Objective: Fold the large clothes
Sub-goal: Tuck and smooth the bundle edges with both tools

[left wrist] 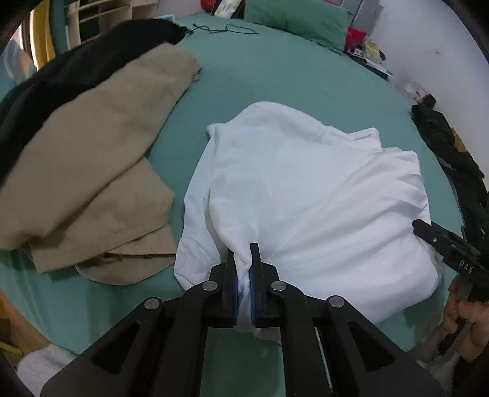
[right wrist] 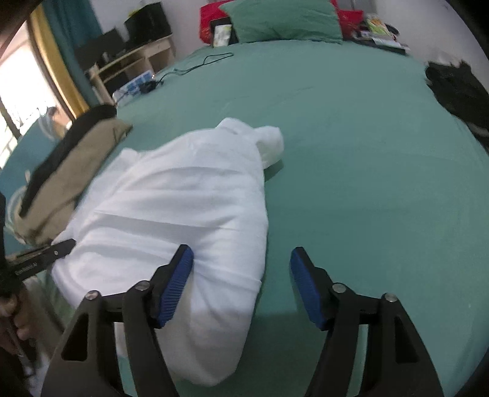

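A large white garment [left wrist: 305,195] lies partly folded on the green bed [left wrist: 290,79]. My left gripper [left wrist: 243,253] is shut on a bunched near edge of the white garment. My right gripper [right wrist: 241,259] is open, its jaws wide apart, at the garment's near right corner [right wrist: 195,232]; cloth lies between the jaws, touching the left blue pad [right wrist: 177,281]. The right gripper shows in the left wrist view [left wrist: 443,241] at the garment's right edge, and the left gripper shows in the right wrist view [right wrist: 45,255].
A tan garment [left wrist: 101,171] on a black one [left wrist: 61,76] lies left of the white garment. A green pillow [right wrist: 284,21] and a black cable [right wrist: 201,62] are at the far end. Dark clothing [right wrist: 458,88] lies at the right edge.
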`<state>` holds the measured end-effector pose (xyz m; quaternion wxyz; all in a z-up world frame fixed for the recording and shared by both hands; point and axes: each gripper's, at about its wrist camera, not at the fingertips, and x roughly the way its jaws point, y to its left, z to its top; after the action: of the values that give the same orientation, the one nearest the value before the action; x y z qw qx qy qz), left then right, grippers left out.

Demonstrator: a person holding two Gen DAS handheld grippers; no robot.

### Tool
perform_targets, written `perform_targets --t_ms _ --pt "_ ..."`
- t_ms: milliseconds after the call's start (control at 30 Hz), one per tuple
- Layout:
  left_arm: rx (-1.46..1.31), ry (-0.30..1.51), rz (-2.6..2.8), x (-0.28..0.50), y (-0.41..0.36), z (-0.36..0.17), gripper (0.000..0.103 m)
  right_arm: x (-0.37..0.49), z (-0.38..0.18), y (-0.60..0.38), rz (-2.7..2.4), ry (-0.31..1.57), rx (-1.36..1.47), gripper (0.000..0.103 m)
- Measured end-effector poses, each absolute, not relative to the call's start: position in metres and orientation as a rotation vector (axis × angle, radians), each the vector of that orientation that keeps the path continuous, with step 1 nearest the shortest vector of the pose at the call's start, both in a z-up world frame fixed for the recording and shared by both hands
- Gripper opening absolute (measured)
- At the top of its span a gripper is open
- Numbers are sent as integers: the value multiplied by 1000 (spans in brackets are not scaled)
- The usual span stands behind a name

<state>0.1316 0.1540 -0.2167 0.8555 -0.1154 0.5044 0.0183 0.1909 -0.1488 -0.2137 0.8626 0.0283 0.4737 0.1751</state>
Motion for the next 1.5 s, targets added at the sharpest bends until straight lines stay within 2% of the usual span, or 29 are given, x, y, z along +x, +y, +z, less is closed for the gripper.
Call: perform_targets --t_ms 133,167,200,267,333,400,533,667,733,767,1067,1333,1500 --pt "-242 1077 27 139 151 -209 11 194 -215 -154 356 1010 80 75" --pt "-246 1074 21 140 150 -206 21 194 -212 -156 355 1013 87 75" --pt "-247 1068 17 141 150 -203 36 194 -207 -160 354 1009 101 75" --pt "-258 1029 19 137 150 -191 50 191 -195 -168 357 976 142 75" --pt "-268 983 14 139 147 -178 51 190 -181 -177 348 926 180 77" --pt "-275 948 -12 144 141 -168 58 196 -173 -183 327 892 190 77" --pt "-264 944 -103 161 114 -164 59 216 -184 -179 289 931 169 77" --pt "-234 1039 -137 183 92 -193 59 229 -213 -165 275 1025 111 77" --pt "-252 1054 -127 185 94 -205 65 229 -220 -161 276 1018 93 77" --pt "-270 1053 -122 184 98 -208 69 228 -220 -161 279 1010 86 77" --pt "-302 936 -2 166 154 -166 70 214 -193 -185 290 964 162 77" --pt "-408 1021 47 170 196 -209 70 183 -192 -199 337 974 178 77" --pt "-481 997 -9 176 195 -220 78 187 -200 -202 327 995 224 77"
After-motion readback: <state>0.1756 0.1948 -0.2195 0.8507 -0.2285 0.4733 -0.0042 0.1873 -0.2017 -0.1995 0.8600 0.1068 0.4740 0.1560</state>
